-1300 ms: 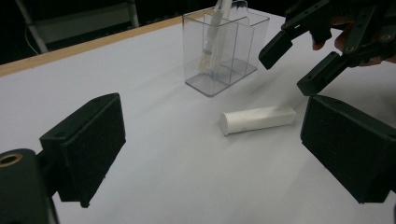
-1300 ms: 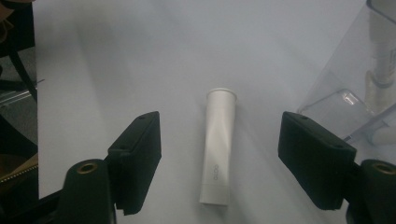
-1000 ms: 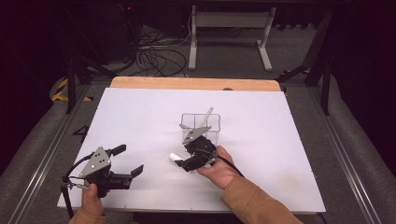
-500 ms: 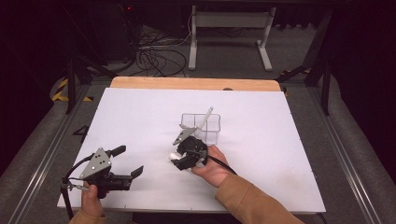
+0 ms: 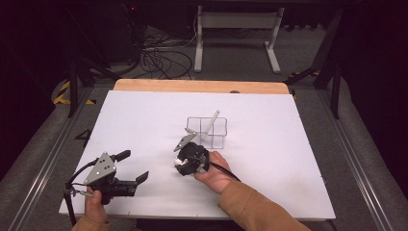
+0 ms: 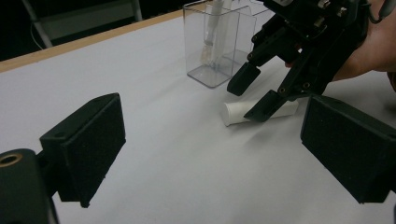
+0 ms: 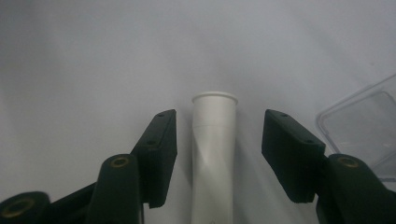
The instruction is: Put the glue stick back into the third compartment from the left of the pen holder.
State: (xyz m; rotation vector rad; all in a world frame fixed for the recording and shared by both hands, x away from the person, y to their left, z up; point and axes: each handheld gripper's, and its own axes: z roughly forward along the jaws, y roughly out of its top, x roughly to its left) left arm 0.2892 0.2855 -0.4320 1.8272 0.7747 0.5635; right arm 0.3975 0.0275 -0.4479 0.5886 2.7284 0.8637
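The right gripper had come down over the white tube within the last second, and its jaws had just been closing in, narrower than they stood a moment before. In the right gripper view the tube lay flat on the white table between the two black pads, its capped end pointing away from the claw, with a sliver of table showing on either side; the pads were not yet pressing on it. So the claw was half spread, straddling and pinching nothing so far. That change suggests the grasp was nearly made and only the last squeeze remained.

Just beyond that claw stood the clear bin, with a slim white stick leaning inside it, near enough that a lifted tube would probably go there next.

Off to that claw's side, well apart, the left gripper rested low over the table with its jaws spread wide and nothing between them; it had not shifted from its earlier spot, so it seemed to be merely waiting.
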